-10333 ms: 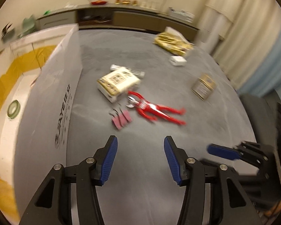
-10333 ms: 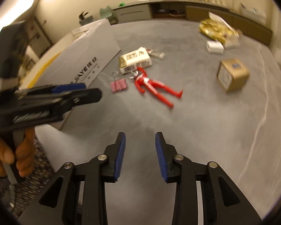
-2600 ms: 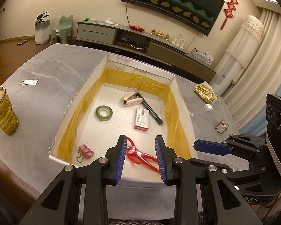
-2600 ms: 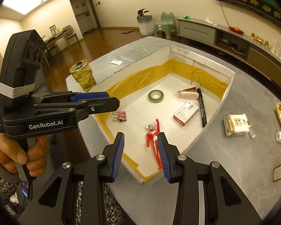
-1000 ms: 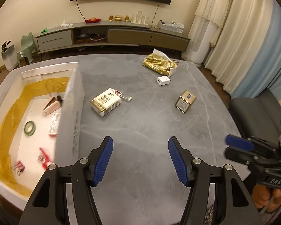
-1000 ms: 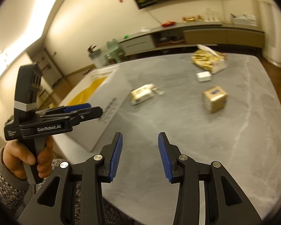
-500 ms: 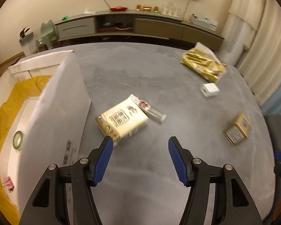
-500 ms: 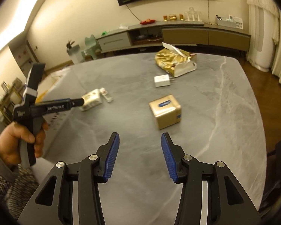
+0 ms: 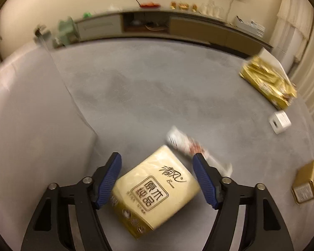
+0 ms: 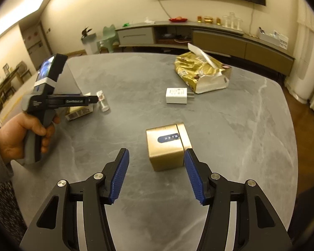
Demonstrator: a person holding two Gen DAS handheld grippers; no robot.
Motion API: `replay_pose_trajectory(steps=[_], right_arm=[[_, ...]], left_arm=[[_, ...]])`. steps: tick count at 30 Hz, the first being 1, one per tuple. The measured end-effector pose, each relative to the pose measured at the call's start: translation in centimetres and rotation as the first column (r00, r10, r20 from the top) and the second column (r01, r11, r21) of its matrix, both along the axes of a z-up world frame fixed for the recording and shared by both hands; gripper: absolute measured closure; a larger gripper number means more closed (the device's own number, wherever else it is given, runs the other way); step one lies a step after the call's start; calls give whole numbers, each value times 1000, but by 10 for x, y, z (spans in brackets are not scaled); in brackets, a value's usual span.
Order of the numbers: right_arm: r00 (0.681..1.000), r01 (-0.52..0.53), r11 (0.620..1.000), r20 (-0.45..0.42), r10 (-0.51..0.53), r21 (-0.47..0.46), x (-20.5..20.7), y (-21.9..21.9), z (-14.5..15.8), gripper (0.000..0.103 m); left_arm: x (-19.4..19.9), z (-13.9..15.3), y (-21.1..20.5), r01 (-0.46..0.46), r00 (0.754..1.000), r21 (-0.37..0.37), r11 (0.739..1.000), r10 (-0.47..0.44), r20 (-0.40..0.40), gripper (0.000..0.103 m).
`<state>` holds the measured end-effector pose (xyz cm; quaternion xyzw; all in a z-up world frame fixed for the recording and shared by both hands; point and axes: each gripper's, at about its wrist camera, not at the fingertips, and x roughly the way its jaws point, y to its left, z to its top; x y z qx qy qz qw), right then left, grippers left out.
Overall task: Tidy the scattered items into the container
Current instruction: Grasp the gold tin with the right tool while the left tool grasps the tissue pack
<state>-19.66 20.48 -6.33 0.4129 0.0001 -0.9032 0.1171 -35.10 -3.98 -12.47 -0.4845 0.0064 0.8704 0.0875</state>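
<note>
walls: cream [image 10: 98,6] | sideboard [image 10: 219,39]: long, low, far wall | floor: wood [image 10: 299,108] | curtains [image 9: 312,67]: pale, right

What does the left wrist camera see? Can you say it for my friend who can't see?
The open left gripper hovers around a yellow tissue pack on a grey table, not yet squeezing it. A small tube lies just beyond it.

Your left wrist view: small tube [image 9: 190,146] motion-blurred, label unreadable, far end behind finger | container wall [image 9: 37,138] cut by left edge | your right wrist view: tissue pack [image 10: 79,111] mostly behind left gripper [image 10: 94,99]
</note>
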Motion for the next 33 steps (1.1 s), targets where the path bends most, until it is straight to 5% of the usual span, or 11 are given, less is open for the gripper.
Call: replay_pose_trajectory(steps=[4, 15, 18, 22, 29, 33], right_arm=[[1000, -27, 999, 5, 27, 44, -11, 0, -9, 44], [995, -98, 994, 1, 98, 42, -27, 6, -12, 43], [999, -26, 998, 26, 28, -60, -29, 15, -13, 42], [988, 146, 979, 61, -139, -143, -27, 18, -15, 41], [926, 375, 924, 74, -370, -72, -37, -2, -10, 39], [900, 426, 903, 120, -418, -53, -48, -7, -22, 39]], left_arm=[[33, 3, 16, 131, 991, 25, 991, -131, 9, 29], [87, 16, 13, 205, 971, -52, 977, -210, -117, 23], [87, 5, 20, 236, 963, -107, 966, -247, -107, 23], [85, -4, 20, 231, 967, -83, 969, -238, -90, 23], [83, -4, 17, 221, 972, -39, 975, -223, -67, 23], [85, -3, 17, 230, 971, -23, 973, -231, -59, 26]])
